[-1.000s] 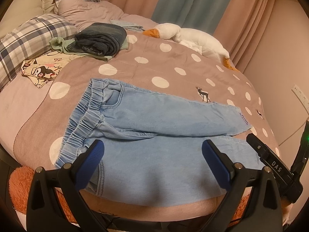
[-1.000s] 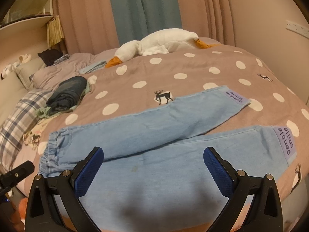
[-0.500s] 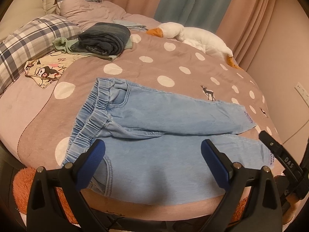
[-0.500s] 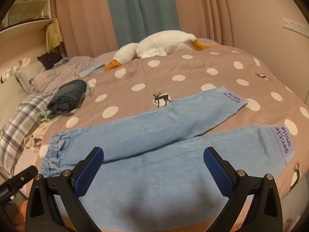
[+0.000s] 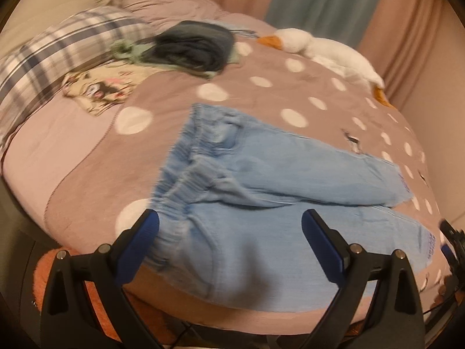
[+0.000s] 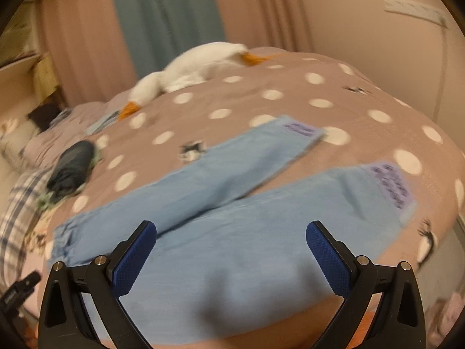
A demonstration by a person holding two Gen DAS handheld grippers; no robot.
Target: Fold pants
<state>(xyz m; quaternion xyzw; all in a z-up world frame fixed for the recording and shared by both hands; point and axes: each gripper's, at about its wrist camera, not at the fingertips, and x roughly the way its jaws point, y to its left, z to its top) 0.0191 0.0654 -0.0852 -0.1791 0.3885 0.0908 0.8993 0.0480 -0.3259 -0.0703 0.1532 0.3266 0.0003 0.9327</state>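
Note:
Light blue denim pants [image 5: 261,203] lie flat across the dotted bedspread, elastic waistband at the left and both legs spread to the right. My left gripper [image 5: 231,224] hovers open over the waist end of the near leg, holding nothing. In the right wrist view the pants [image 6: 238,203] show purple patches at both cuffs. Over the near leg's middle, my right gripper [image 6: 231,234] is open and empty. Both views are blurred by motion.
Folded dark jeans [image 5: 191,48] on a green garment, a printed cloth [image 5: 104,87] and a plaid pillow [image 5: 58,55] lie at the back left. A white goose plush [image 5: 322,51] rests by the curtains. The bed's front edge is close below the grippers.
Both grippers have drawn back and shifted, the left view swinging left toward the waistband. The pants lie as before. Both grippers stay open.

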